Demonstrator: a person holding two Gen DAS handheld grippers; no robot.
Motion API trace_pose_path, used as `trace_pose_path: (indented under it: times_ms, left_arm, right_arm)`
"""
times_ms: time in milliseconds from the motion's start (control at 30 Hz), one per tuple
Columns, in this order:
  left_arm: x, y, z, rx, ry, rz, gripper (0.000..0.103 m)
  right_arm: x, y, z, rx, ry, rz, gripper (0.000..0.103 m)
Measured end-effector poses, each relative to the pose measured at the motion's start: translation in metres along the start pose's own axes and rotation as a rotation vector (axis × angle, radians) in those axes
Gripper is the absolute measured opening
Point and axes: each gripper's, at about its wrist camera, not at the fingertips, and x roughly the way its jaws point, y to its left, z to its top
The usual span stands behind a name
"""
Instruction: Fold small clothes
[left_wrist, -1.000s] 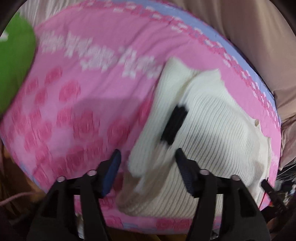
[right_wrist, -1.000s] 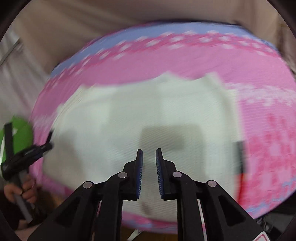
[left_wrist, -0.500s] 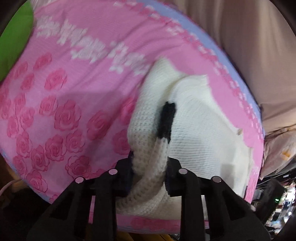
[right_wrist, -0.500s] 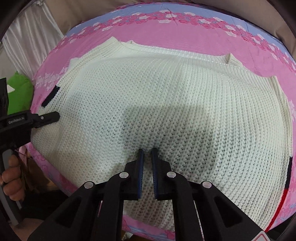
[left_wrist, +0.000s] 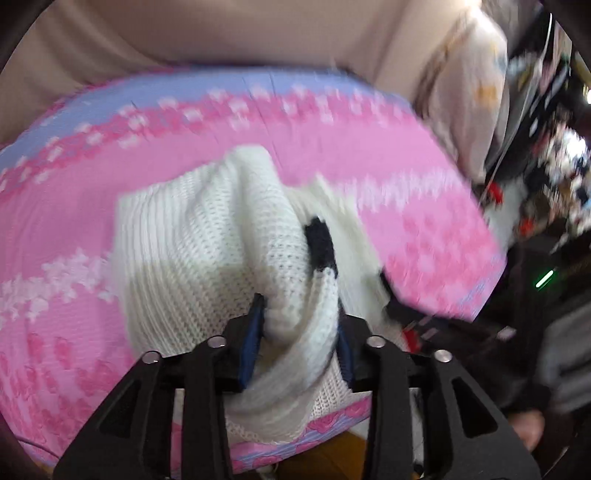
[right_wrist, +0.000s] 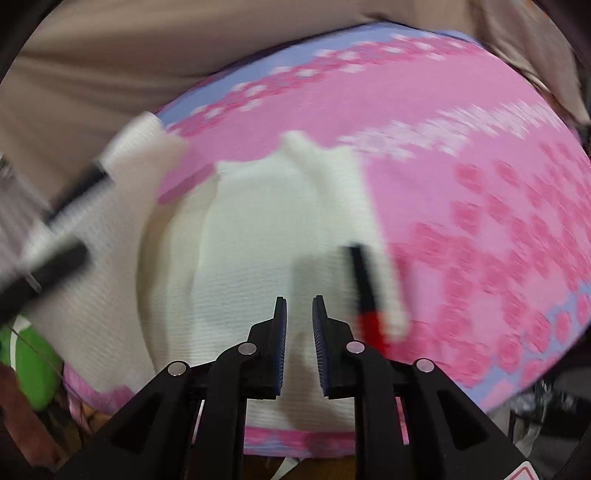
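Note:
A cream knit sweater (right_wrist: 251, 258) lies on a pink rose-print cloth (right_wrist: 480, 221). My left gripper (left_wrist: 299, 325) is shut on a bunched sleeve of the sweater (left_wrist: 295, 295) with a black cuff stripe (left_wrist: 321, 243) and holds it lifted over the sweater body (left_wrist: 177, 258). In the right wrist view the left gripper (right_wrist: 62, 236) appears blurred at the left with the raised sleeve (right_wrist: 144, 144). My right gripper (right_wrist: 298, 306) hovers over the sweater's near part, jaws a narrow gap apart, empty. A black and red stripe (right_wrist: 365, 291) marks the sweater's right edge.
The pink cloth (left_wrist: 424, 206) covers a round-looking table with a lilac border. Beige fabric (left_wrist: 221, 44) lies behind it. A green object (right_wrist: 33, 369) sits at the lower left. Dark clutter (left_wrist: 546, 184) stands to the right.
My left gripper closed on the sleeve, then lifted it and swung it right over the sweater body. My right gripper's jaws opened slightly and the view shifted left.

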Motion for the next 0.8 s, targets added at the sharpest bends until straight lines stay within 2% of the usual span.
trace_pose_path:
  times_ms: [33,67,100,133,167,200,267,333,400,467,567,600,700,800]
  left_arm:
    - [0.011,0.0,-0.007,-0.01,0.05,0.018,0.036]
    - [0.012,0.006,-0.014,-0.055,0.07,-0.01,0.039]
    - [0.004,0.012,-0.018,-0.087,0.053,-0.034,0.043]
    - [-0.007,0.02,-0.021,-0.11,0.032,-0.041,0.055]
    - [-0.019,0.029,-0.023,-0.128,0.009,-0.042,0.061]
    - [-0.035,0.04,-0.025,-0.15,-0.024,-0.039,0.062]
    - [-0.056,0.064,-0.026,-0.188,-0.066,-0.016,0.069]
    - [-0.068,0.087,-0.034,-0.241,-0.093,0.039,0.07]
    - [-0.074,0.111,-0.042,-0.29,-0.08,0.096,0.07]
    - [-0.075,0.124,-0.054,-0.318,-0.069,0.128,0.07]
    - [-0.078,0.131,-0.072,-0.342,-0.045,0.1,0.07]
    - [-0.077,0.129,-0.076,-0.328,-0.028,0.072,0.07]
    - [-0.061,0.108,-0.078,-0.245,0.075,-0.034,0.075]
    - [-0.039,0.091,-0.081,-0.165,0.179,-0.09,0.076]
  right_arm:
    - [-0.003,-0.011,0.001,0.033,0.003,0.0,0.017]
    - [-0.008,-0.019,-0.001,0.058,-0.002,0.007,0.017]
    - [-0.015,-0.022,-0.002,0.076,-0.016,0.024,0.019]
    - [-0.022,-0.023,-0.002,0.084,-0.031,0.044,0.021]
    - [-0.03,-0.022,-0.001,0.095,-0.046,0.073,0.03]
    - [-0.033,-0.016,0.002,0.101,-0.052,0.096,0.046]
    - [-0.032,-0.001,0.012,0.115,-0.04,0.162,0.058]
    - [-0.025,0.02,0.02,0.11,-0.01,0.231,0.059]
    - [-0.01,0.04,0.027,0.087,0.037,0.249,0.066]
    - [0.016,0.061,0.027,0.06,0.128,0.214,0.067]
    - [0.048,0.082,0.021,0.046,0.247,0.16,0.067]
    - [0.055,0.09,0.019,0.044,0.272,0.169,0.066]
    - [0.062,0.116,0.012,-0.015,0.296,0.16,0.064]
    - [0.06,0.131,0.017,-0.053,0.301,0.17,0.064]
